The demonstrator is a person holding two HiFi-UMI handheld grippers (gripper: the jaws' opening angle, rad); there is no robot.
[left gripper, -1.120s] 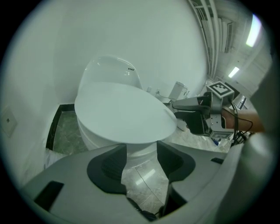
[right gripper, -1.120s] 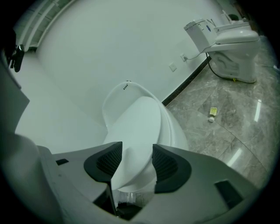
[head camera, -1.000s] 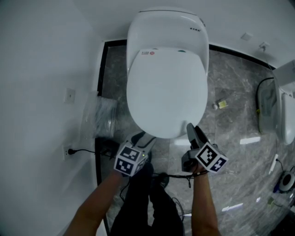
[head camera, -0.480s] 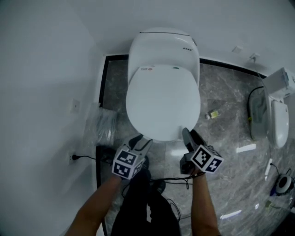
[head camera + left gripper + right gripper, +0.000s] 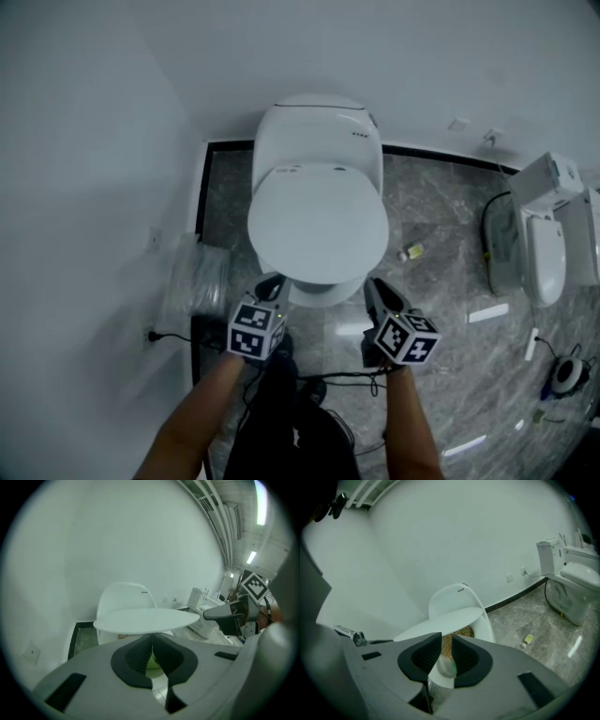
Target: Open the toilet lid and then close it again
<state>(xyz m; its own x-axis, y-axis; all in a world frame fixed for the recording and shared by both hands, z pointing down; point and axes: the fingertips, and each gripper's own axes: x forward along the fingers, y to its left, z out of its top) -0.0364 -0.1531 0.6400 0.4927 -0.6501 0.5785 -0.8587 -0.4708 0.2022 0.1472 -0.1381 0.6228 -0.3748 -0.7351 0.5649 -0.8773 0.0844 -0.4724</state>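
— At the far left, against the white wall, what have we got?

— A wall socket (image 5: 150, 335) with a dark cable (image 5: 178, 338) running out of it. Just to its right, a crumpled clear plastic bag (image 5: 197, 274) lies where the floor meets the wall.

— And the left gripper (image 5: 272, 279)?

— It is held low at the near-left edge of the toilet. In its own view the jaws are pressed together at the tips with nothing between them. The tips sit right under the near rim of the toilet lid (image 5: 319, 223). I cannot tell whether they touch it.

— Where is the lid, then?

— In the middle of the scene. It is partly raised, lying almost flat with a gap beneath it, and the bowl (image 5: 323, 294) shows below its near edge. Its hinge is at the far end, against the rounded white back of the toilet (image 5: 317, 127).

— The right gripper (image 5: 372, 284)?

— It is at the near-right edge of the lid, level with the other one. Its jaws stand a narrow slit apart and hold nothing. Through the slit its own view shows only the bowl.

— Further right?

— A grey marbled floor (image 5: 441, 281) with a small yellow object (image 5: 411, 252) lying on it, well apart from the toilet. At the far right stands a second white toilet (image 5: 544, 248).
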